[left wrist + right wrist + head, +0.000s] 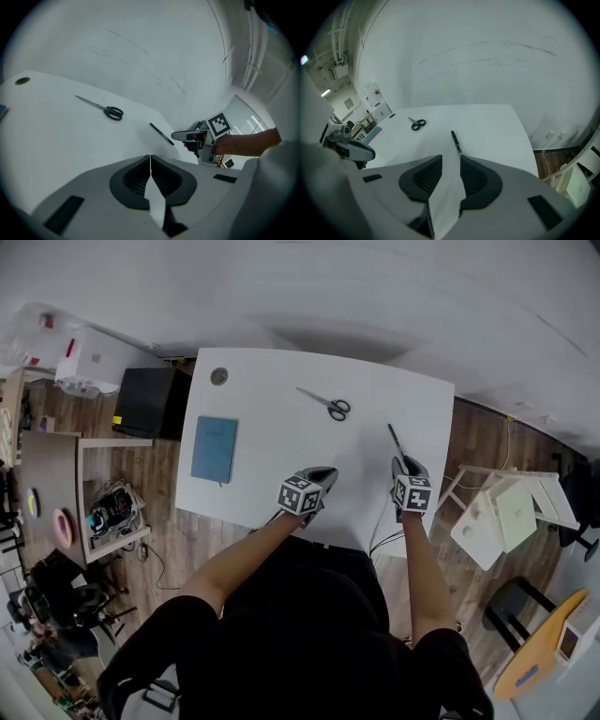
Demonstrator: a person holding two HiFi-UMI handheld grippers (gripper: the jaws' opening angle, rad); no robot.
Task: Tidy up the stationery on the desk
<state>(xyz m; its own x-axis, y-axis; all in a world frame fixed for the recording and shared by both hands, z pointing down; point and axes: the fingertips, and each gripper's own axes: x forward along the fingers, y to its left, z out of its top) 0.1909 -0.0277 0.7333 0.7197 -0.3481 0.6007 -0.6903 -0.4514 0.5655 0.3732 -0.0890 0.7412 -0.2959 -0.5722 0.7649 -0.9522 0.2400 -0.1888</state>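
Above the white desk (272, 484), the empty left gripper (323, 474) has its jaws pressed together, the right gripper (408, 467) narrowly parted just behind a black pen (397, 444), scissors (326, 404) and blue notebook (215, 449) lying beyond.

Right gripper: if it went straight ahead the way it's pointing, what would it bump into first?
Probably the black pen, lying on the desk just ahead of the right gripper and its open fingers.

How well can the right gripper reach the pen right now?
Probably yes: the pen lies just ahead of the right gripper, jaws apart, with only bare desk between them and the scissors well aside.
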